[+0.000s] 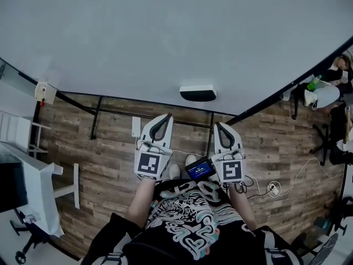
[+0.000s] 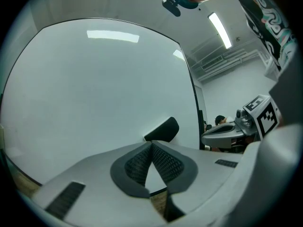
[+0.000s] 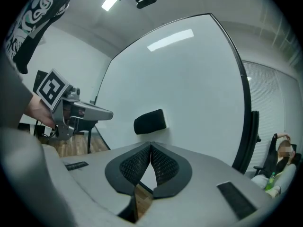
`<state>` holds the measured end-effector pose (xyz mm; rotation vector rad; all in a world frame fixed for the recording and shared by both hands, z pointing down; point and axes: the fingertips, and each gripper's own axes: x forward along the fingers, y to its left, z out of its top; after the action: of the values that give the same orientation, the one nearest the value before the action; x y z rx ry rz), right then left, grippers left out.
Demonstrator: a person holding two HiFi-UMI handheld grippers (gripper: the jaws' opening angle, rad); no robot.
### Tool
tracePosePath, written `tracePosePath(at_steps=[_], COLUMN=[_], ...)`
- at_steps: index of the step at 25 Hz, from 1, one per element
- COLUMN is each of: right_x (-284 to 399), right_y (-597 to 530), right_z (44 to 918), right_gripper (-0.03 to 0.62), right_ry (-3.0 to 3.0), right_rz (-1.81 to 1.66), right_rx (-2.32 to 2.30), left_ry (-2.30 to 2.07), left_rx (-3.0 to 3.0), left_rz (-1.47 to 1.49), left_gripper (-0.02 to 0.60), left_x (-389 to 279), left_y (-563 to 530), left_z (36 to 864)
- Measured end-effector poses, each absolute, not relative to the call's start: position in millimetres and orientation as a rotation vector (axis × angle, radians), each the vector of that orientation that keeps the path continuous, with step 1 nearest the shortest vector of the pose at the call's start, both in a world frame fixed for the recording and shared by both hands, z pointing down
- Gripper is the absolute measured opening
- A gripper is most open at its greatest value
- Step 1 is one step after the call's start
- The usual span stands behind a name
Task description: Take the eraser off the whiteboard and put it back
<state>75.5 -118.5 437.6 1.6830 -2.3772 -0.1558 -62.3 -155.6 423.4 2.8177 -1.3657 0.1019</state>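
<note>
The black eraser (image 1: 197,93) clung flat to the white whiteboard (image 1: 165,37) near its lower edge. It was ahead of the left hand-held gripper (image 1: 166,117) and the right hand-held gripper (image 1: 218,126), apart from both.

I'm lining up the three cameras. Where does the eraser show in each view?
Head view: eraser just right of centre, low on the whiteboard.
Left gripper view: eraser just right of centre, slightly below the middle.
Right gripper view: eraser at centre, slightly below the middle.
Shared landmark: the whiteboard, behind the eraser in all three.
</note>
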Motion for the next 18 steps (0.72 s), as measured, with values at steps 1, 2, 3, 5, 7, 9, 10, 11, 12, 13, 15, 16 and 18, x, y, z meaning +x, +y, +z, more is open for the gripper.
tracePosePath(at_steps=[1, 2, 3, 5, 7, 9, 10, 11, 12, 13, 15, 16, 18], right_x=[75.4, 75.5, 75.7, 76.9, 76.8, 74.3, 72.6, 71.0, 69.7, 69.1, 68.8, 68.6, 68.2], right_y=[-120.5, -122.6, -124.8, -128.6, -132.4, -136.5, -138.6, -140.8, -143.0, -145.2, -149.2, -151.4, -156.0], right_z=[438.3, 438.3, 437.4, 435.5, 436.3, 437.8, 437.7, 436.5, 434.7, 433.4, 432.8, 432.8, 431.4], right_gripper=[0.031, 0.031, 0.031, 0.035, 0.041, 0.057, 0.058, 0.063, 0.072, 0.084, 0.095, 0.097, 0.112], right_ry=[-2.375, -2.374, -2.374, -2.368, -2.346, -2.32, -2.316, -2.325, -2.339, -2.35, -2.34, -2.327, -2.298], right_rz=[-0.17, -0.19, -0.212, -0.236, -0.252, -0.299, -0.325, -0.345, -0.357, -0.361, -0.376, -0.402, -0.478], right_rx=[1.668, 1.656, 1.647, 1.639, 1.619, 1.575, 1.556, 1.545, 1.54, 1.536, 1.516, 1.5, 1.464], left_ry=[-1.373, -1.381, -1.386, -1.391, -1.39, -1.39, -1.389, -1.386, -1.382, -1.377, -1.368, -1.367, -1.365], left_rx=[2.818, 2.816, 2.814, 2.807, 2.799, 2.795, 2.793, 2.79, 2.787, 2.784, 2.789, 2.794, 2.801], left_rz=[0.098, 0.099, 0.101, 0.104, 0.1, 0.089, 0.083, 0.076, 0.064, 0.049, 0.035, 0.04, 0.052], left_gripper=[0.021, 0.021, 0.021, 0.021, 0.021, 0.021, 0.021, 0.021, 0.021, 0.021, 0.021, 0.021, 0.021], left_x=[-61.3, -60.8, -60.3, -59.0, -57.8, -56.0, -54.9, -53.7, -52.6, -51.4, -48.6, -47.1, -45.1], left_y=[-156.9, -158.2, -159.5, -162.6, -166.3, -170.0, -171.6, -173.1, -174.6, -175.9, -178.1, -178.9, -180.2], left_z=[423.1, 423.1, 422.9, 420.6, 421.0, 421.9, 421.5, 420.7, 419.6, 417.8, 413.8, 412.5, 411.6])
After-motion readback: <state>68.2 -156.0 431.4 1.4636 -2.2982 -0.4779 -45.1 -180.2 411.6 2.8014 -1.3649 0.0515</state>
